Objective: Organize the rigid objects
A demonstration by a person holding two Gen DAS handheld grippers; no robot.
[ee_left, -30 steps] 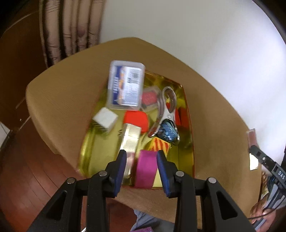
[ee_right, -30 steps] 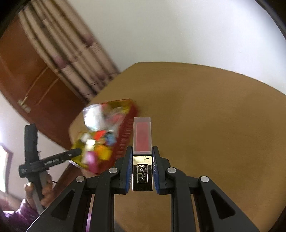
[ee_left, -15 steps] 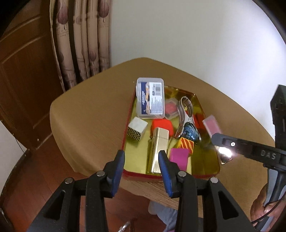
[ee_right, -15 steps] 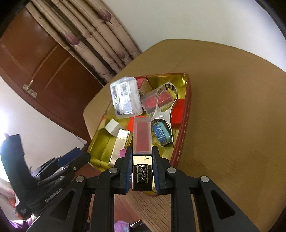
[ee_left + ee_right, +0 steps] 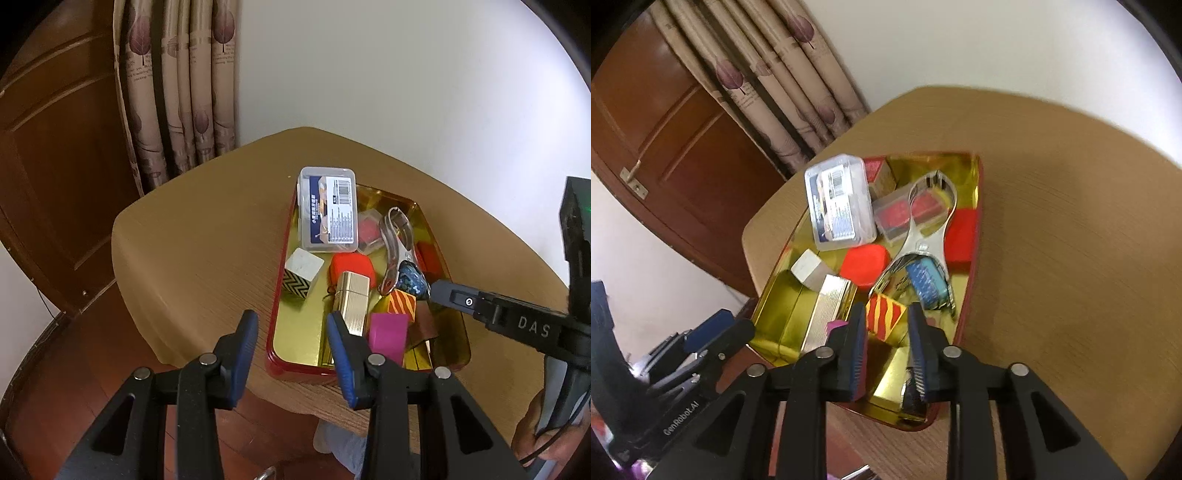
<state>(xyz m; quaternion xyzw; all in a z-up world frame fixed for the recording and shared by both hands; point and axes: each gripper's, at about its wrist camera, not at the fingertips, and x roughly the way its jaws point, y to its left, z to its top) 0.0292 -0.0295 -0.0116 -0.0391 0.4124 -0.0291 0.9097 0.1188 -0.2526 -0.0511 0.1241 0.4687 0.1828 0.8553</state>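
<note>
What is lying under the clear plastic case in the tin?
The clear case leans on the tin's far rim and overlaps the red disc's edge. A small red box shows behind it. Whatever is directly beneath stays hidden.

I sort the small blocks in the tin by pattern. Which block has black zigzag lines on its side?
The white-topped block at the tin's left wall, beside the orange-red piece. The other patterned block has orange and yellow stripes.

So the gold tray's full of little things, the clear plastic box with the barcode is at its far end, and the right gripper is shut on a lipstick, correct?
Not quite. The right gripper is open and holds nothing, as the right wrist view shows. The rest stands: the gold tray is full of small things, with the clear plastic box at its far end.
</note>
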